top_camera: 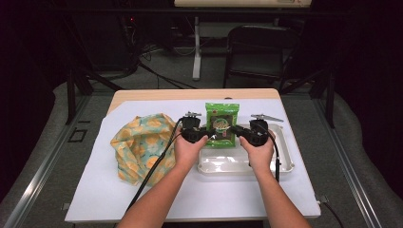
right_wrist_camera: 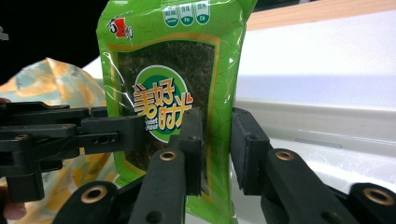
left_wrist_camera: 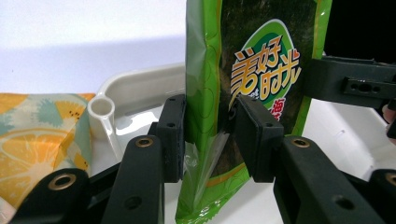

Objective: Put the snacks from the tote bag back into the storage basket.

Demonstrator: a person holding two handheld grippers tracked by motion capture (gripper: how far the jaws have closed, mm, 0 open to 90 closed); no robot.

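**Green packet upright at the tray, set-down not finished**

Right gripper (top_camera: 234,130): fingers (right_wrist_camera: 245,149) straddle the right edge of the packet (right_wrist_camera: 173,60) with slack between the pads, so released, not pinching. Left gripper (top_camera: 209,134): fingers (left_wrist_camera: 173,135) bracket the left edge very closely; can't tell whether they press.

Packet stands on end between the two grippers, at the far left of the tray (top_camera: 285,164), bottom edge down toward the tray floor. Contact with the floor isn't visible.

My read is that placing is nearly done. Left to do: confirm it rests, then clear both grippers.

Materials:
- Packet: glossy green film pouch, flat, with a dark panel, a round logo and a crinkled clear seam.
- Tray: white plastic, shallow, rounded corners, smooth.
- Cloth (top_camera: 140,145): soft, citrus print in yellow and teal, bunched at left on the worktop (top_camera: 190,199).
- Worktop: white matte sheet over wood.
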